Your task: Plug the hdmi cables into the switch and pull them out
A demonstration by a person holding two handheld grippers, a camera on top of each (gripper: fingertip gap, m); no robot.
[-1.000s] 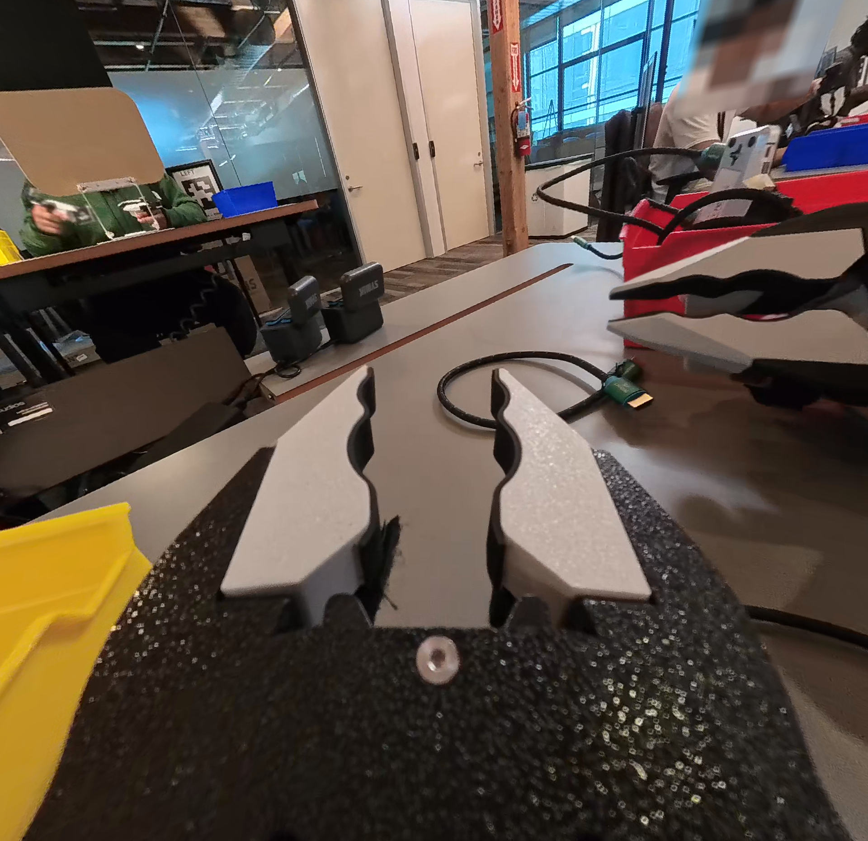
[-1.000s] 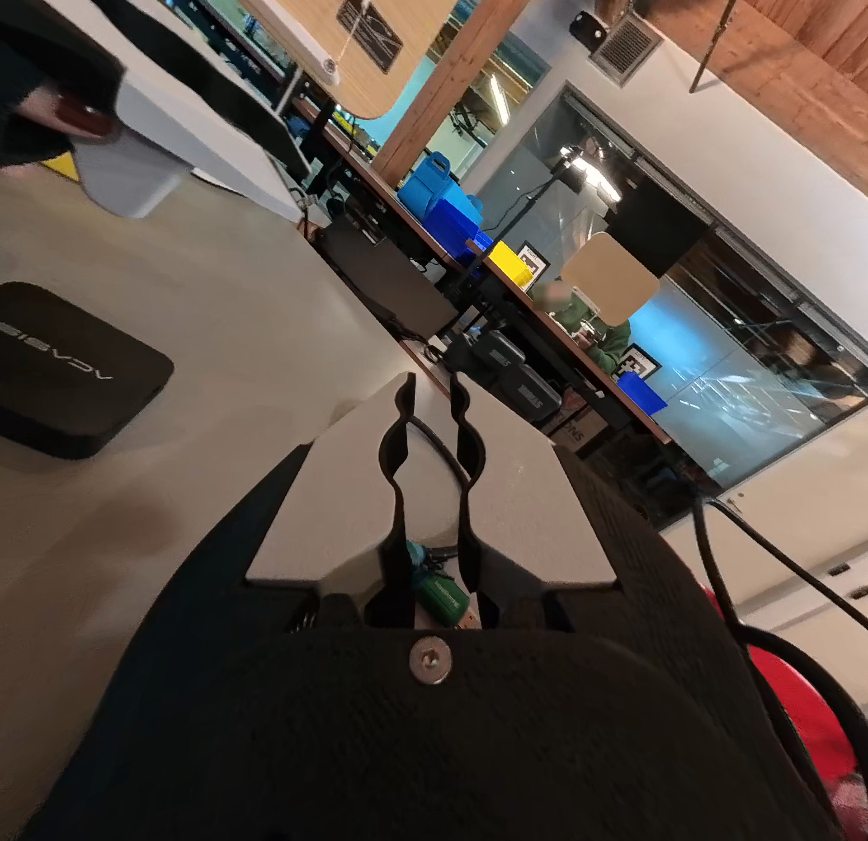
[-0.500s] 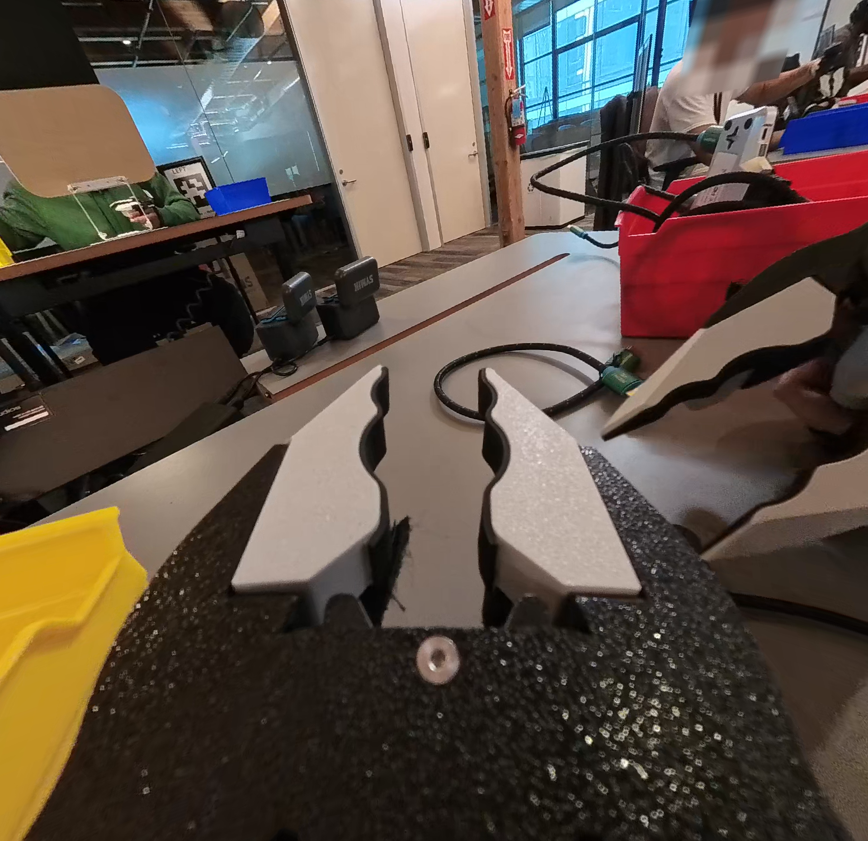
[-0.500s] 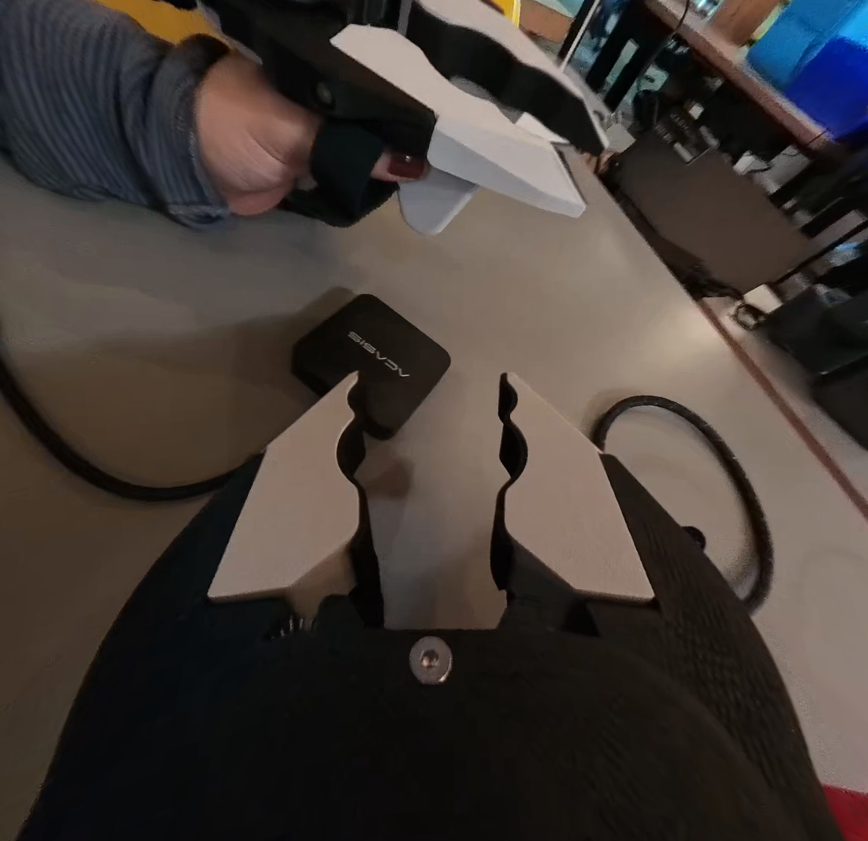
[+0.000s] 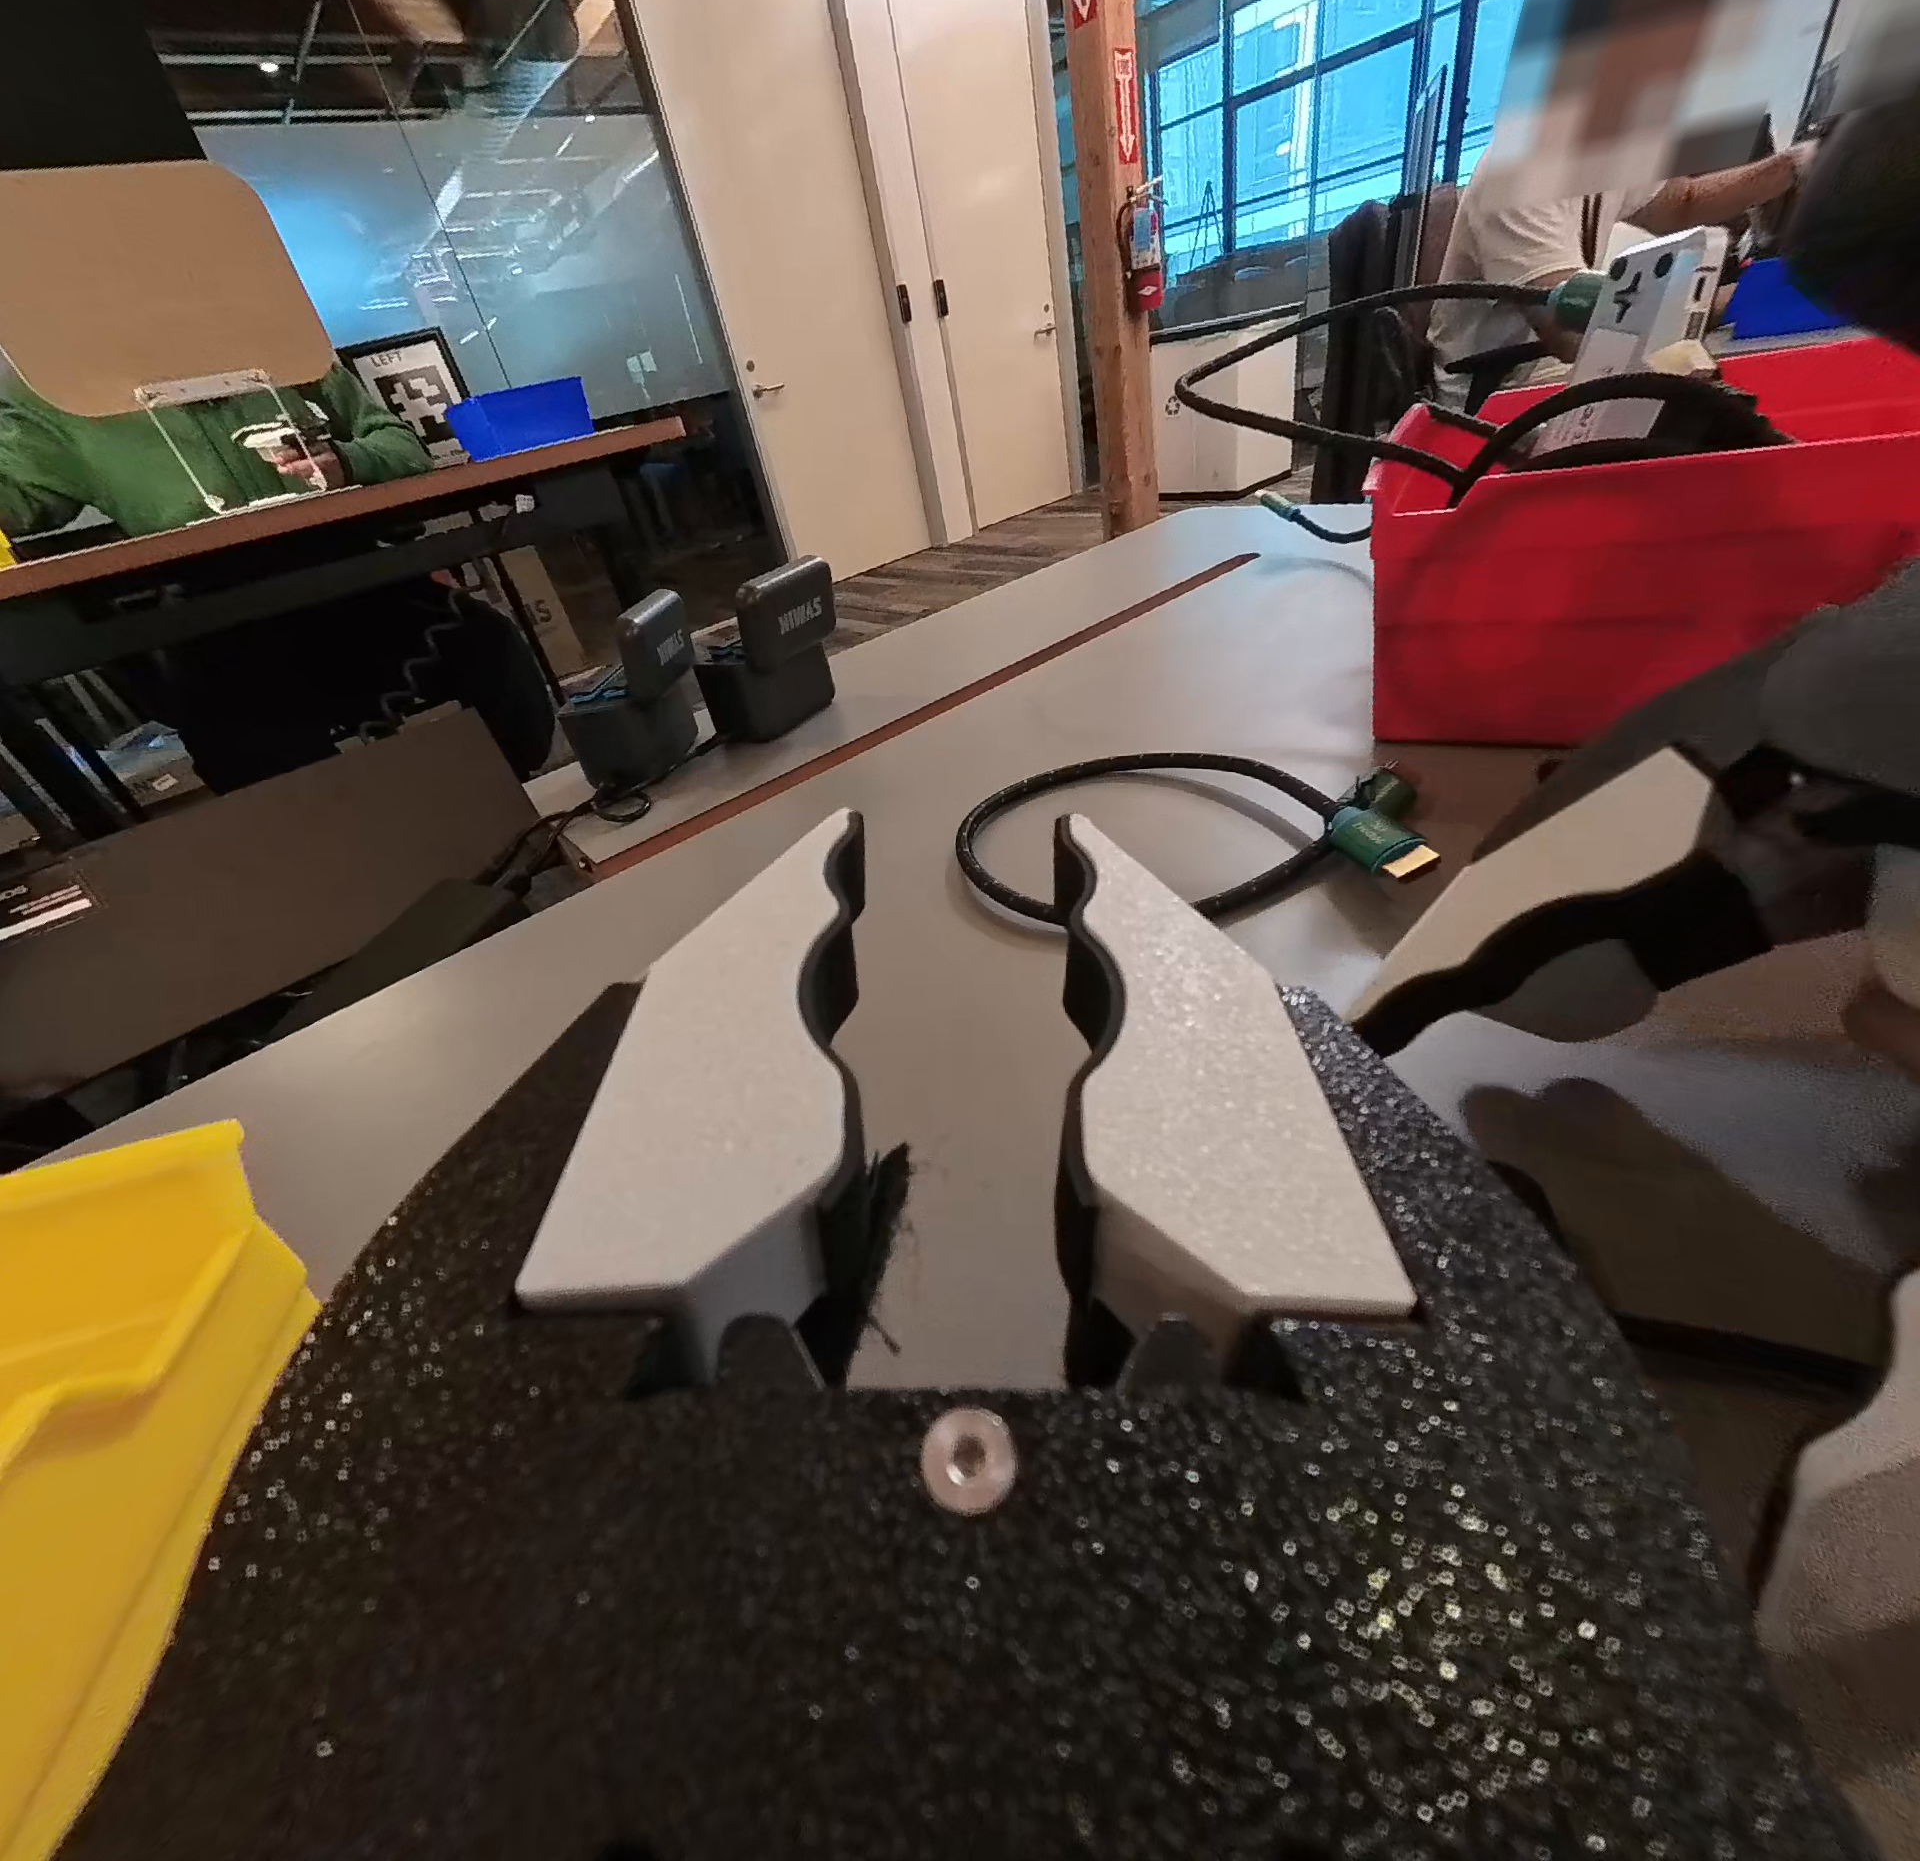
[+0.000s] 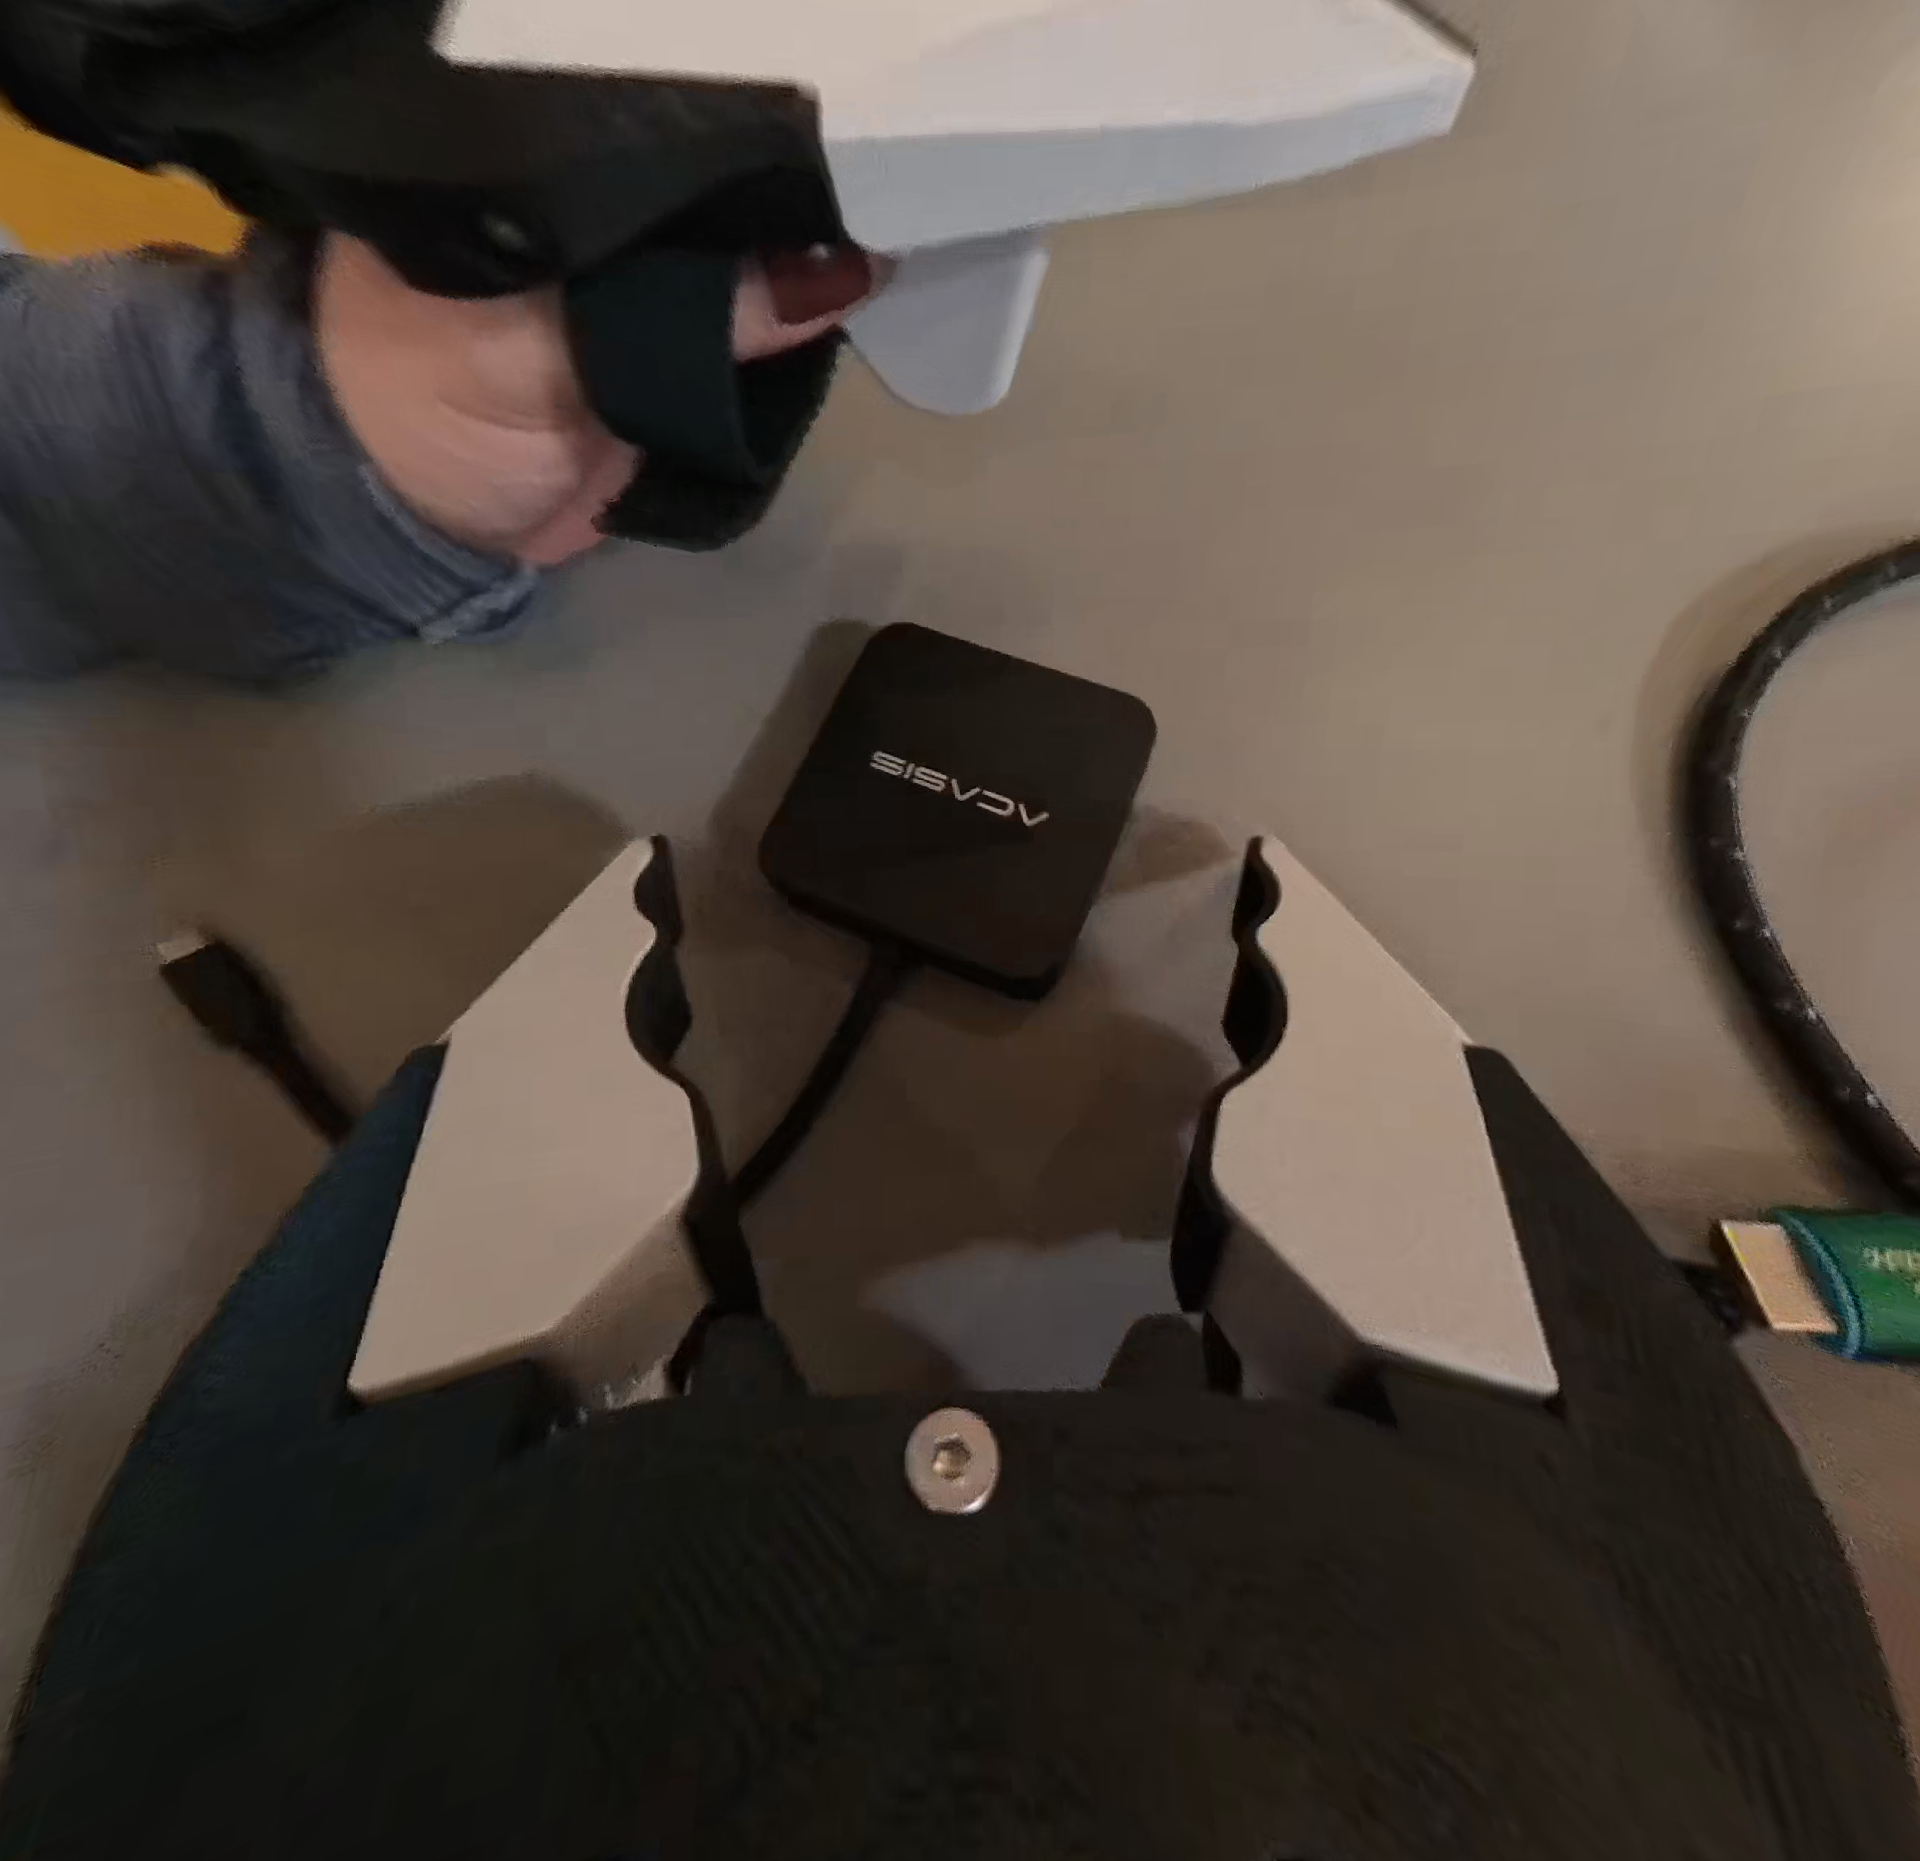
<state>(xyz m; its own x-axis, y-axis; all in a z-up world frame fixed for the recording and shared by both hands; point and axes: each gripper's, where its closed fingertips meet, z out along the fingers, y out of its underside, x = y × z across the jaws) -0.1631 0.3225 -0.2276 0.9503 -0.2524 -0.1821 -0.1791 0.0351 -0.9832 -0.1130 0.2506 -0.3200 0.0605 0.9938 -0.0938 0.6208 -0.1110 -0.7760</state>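
The black square switch (image 6: 956, 803) lies flat on the grey table (image 6: 1403, 523), with its own thin black lead (image 6: 821, 1063) running back under my right gripper. My right gripper (image 6: 954, 861) is open wide and empty, hovering just above the switch, tips on either side of its near edge. The green-ended HDMI plug (image 6: 1829, 1281) lies loose on the table to the right, and its black braided cable (image 6: 1766, 876) curves away. In the left wrist view the same plug (image 5: 1371, 840) and cable loop (image 5: 1143, 772) lie ahead. My left gripper (image 5: 961, 835) is open and empty above the table.
A red bin (image 5: 1621, 564) with more cables stands at the back right, and a yellow bin (image 5: 104, 1344) at the near left. A small black plug (image 6: 208, 980) lies left of my right gripper. The left gripper and its hand (image 6: 468, 409) are close above the switch. Two chargers (image 5: 717, 658) sit beyond the table seam. The right tips stand about 10 centimeters off the green-ended HDMI plug (image 6: 1829, 1281). It is also in sight in the left wrist view (image 5: 1396, 854).
My right gripper let go of the green plug, which now lies on the table. It opened wide and tipped down over the switch. The left gripper has hardly moved.
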